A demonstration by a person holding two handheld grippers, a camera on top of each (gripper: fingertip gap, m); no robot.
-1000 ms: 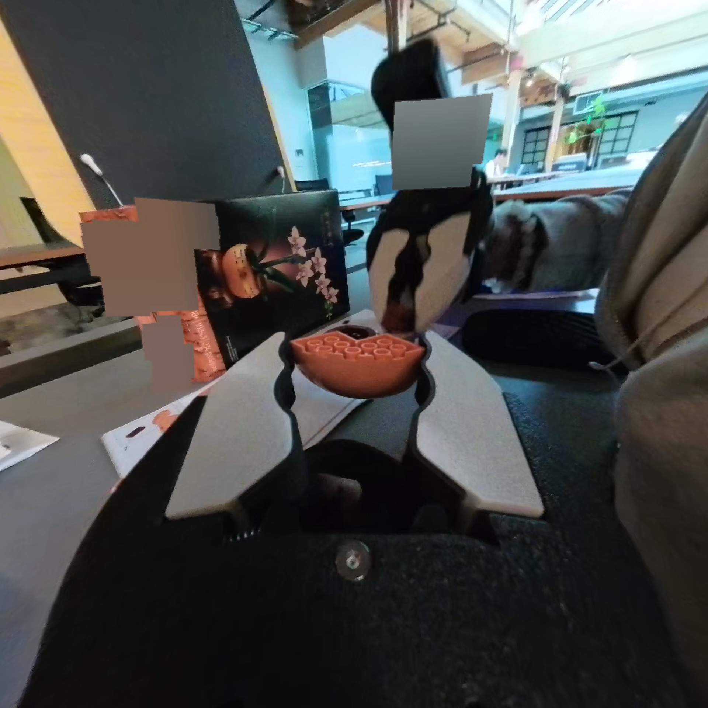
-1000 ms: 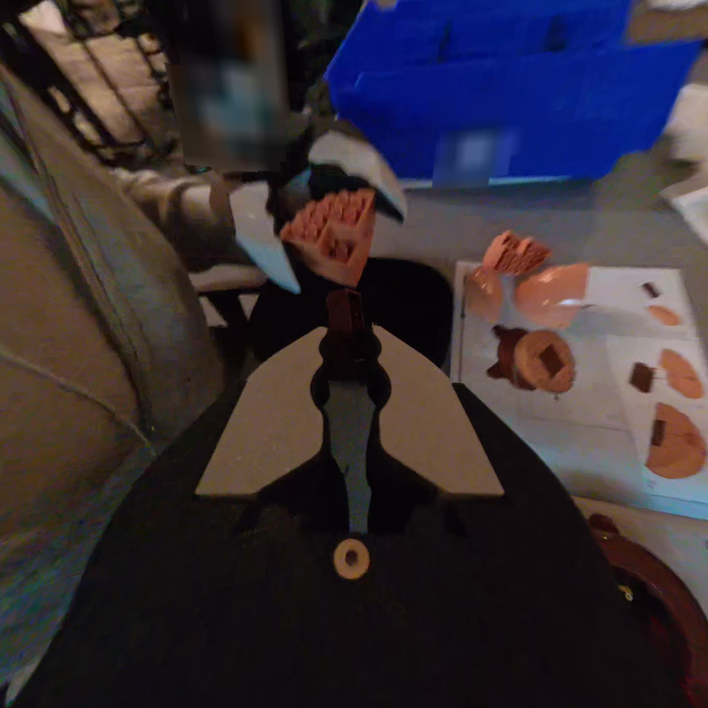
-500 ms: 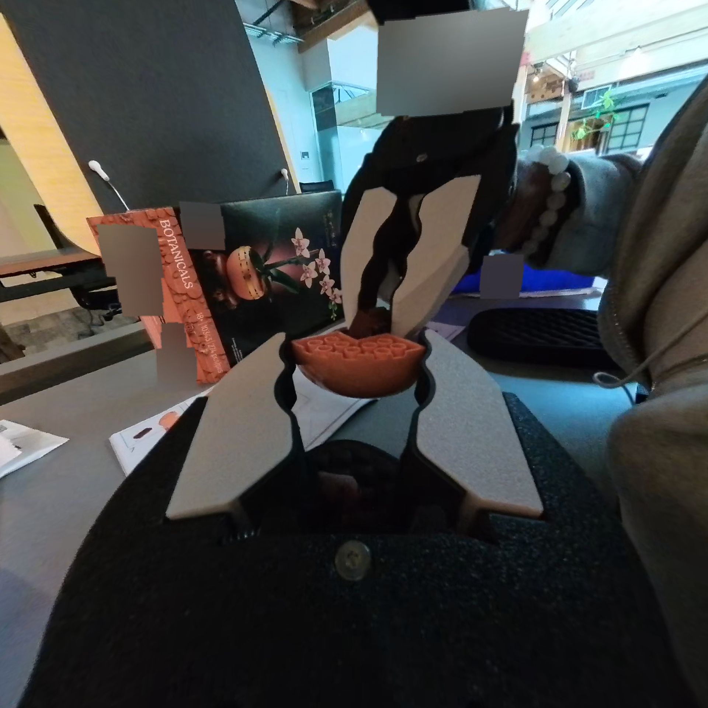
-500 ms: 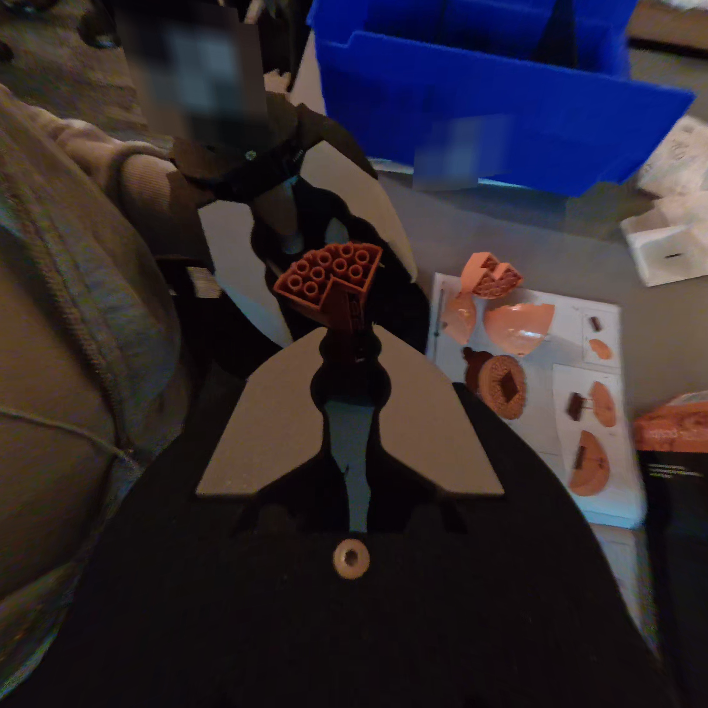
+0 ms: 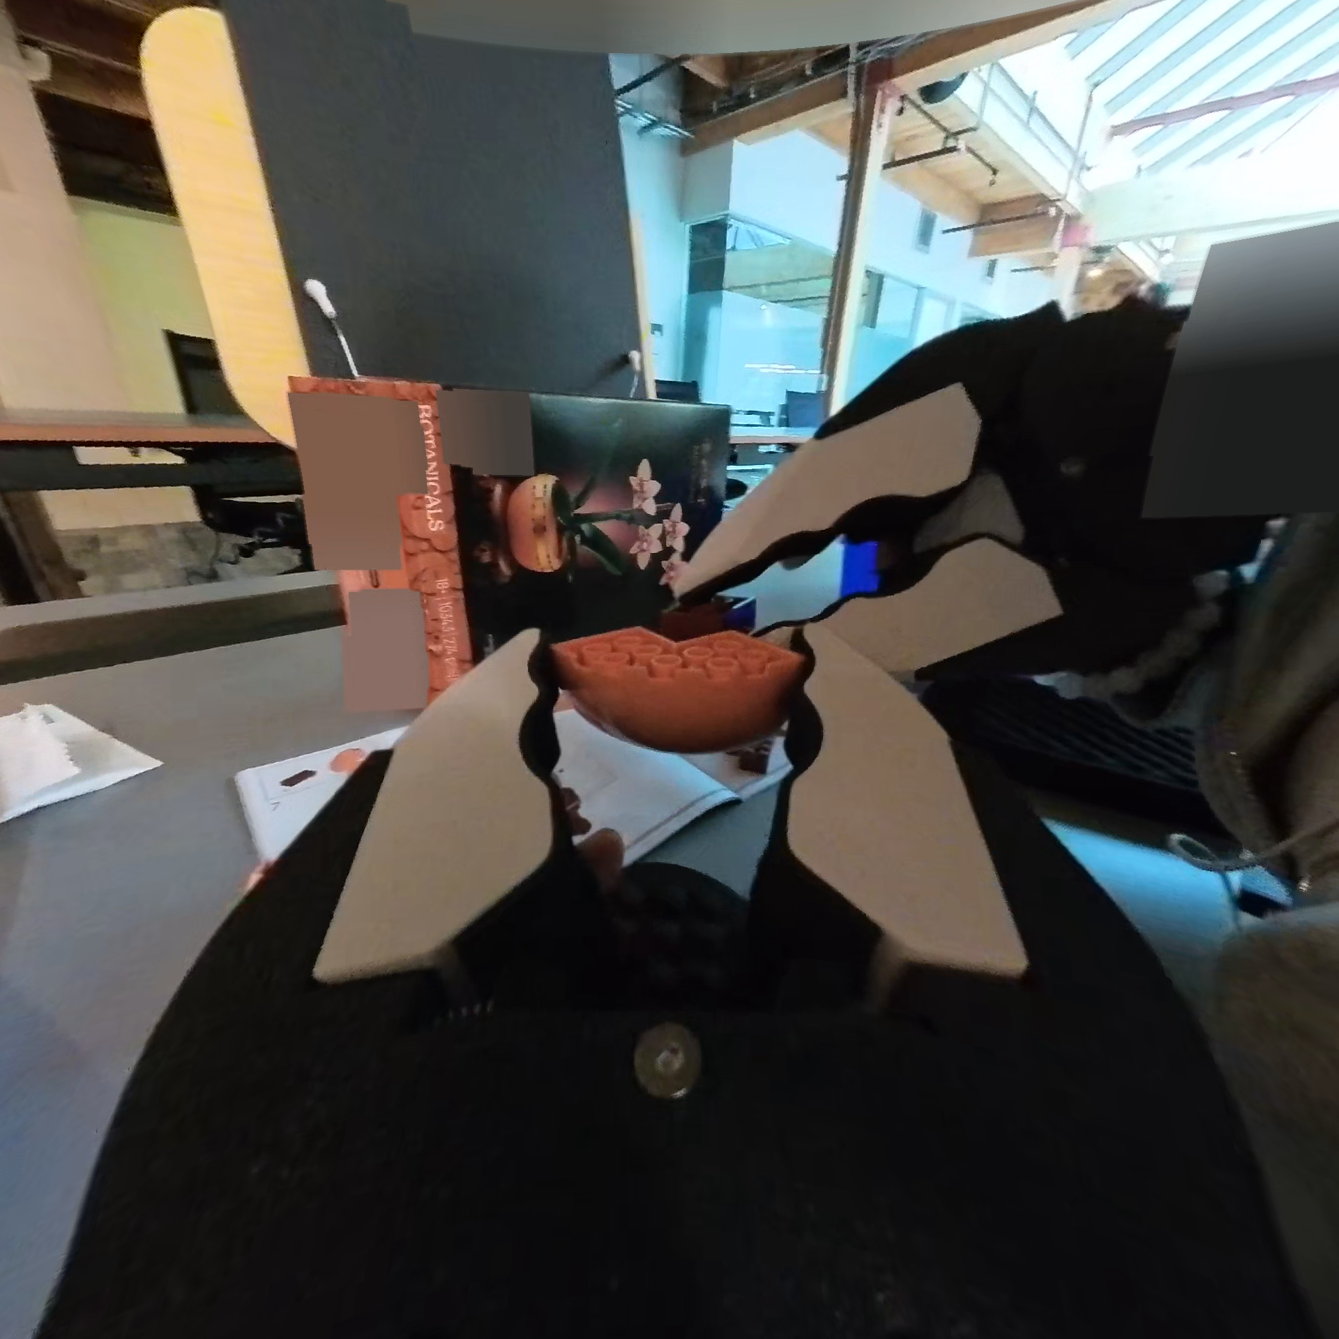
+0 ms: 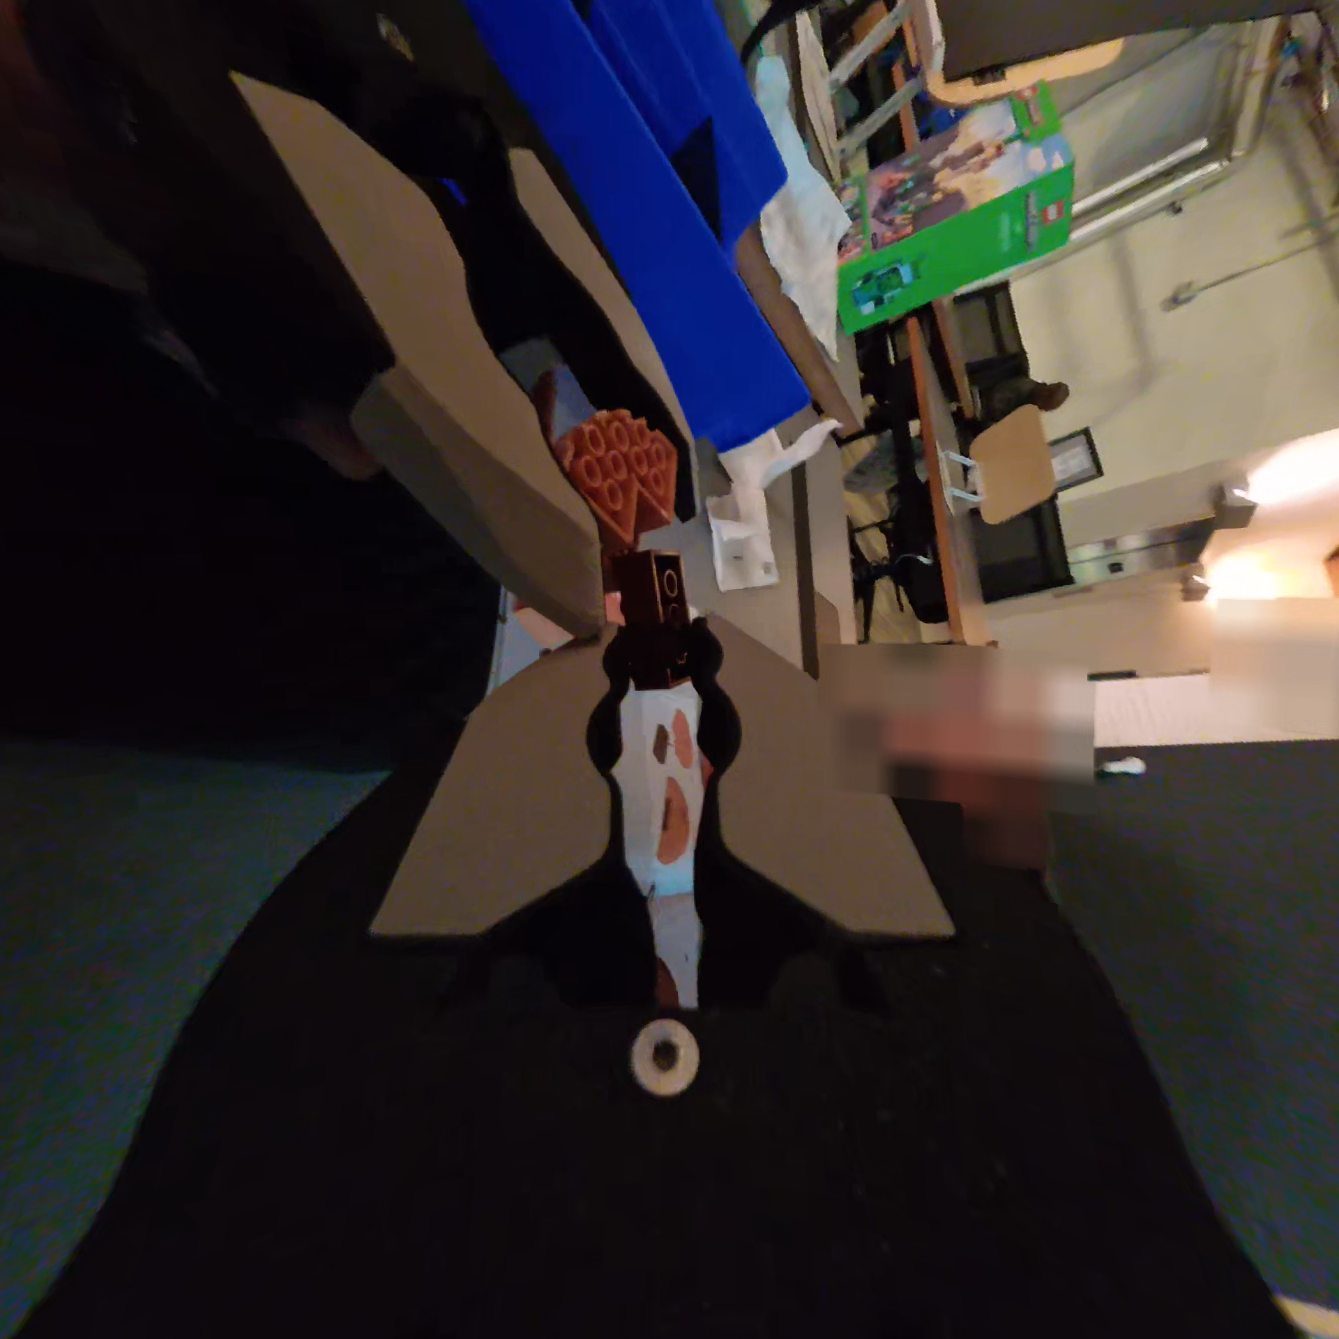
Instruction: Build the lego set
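My left gripper (image 5: pixel 674 656) is shut on an orange rounded brick piece (image 5: pixel 677 688), hollow studded side up, held above the table. My right gripper (image 6: pixel 656 652) is shut on a small dark brown brick (image 6: pixel 652 616). In the left wrist view the right gripper (image 5: pixel 732 605) comes in from the right and holds the brown brick (image 5: pixel 699 616) at the notch in the orange piece's far edge. In the right wrist view the orange piece (image 6: pixel 619 474) sits just beyond the brown brick, between the left gripper's fingers (image 6: pixel 464 435).
An open instruction booklet (image 5: pixel 652 790) lies on the grey table under the grippers. A dark set box with flowers (image 5: pixel 580 522) stands behind. A blue bin (image 6: pixel 652 239), white bags (image 6: pixel 746 536) and a green box (image 6: pixel 956 217) lie beyond. A person's sleeve (image 5: pixel 1282 688) is at right. My two grippers' fingertips are within a few centimetres of each other.
The right gripper has swung from above the orange piece round to its right side and rolled over, still holding the brown brick at the piece's notch. The left gripper has kept its grip.
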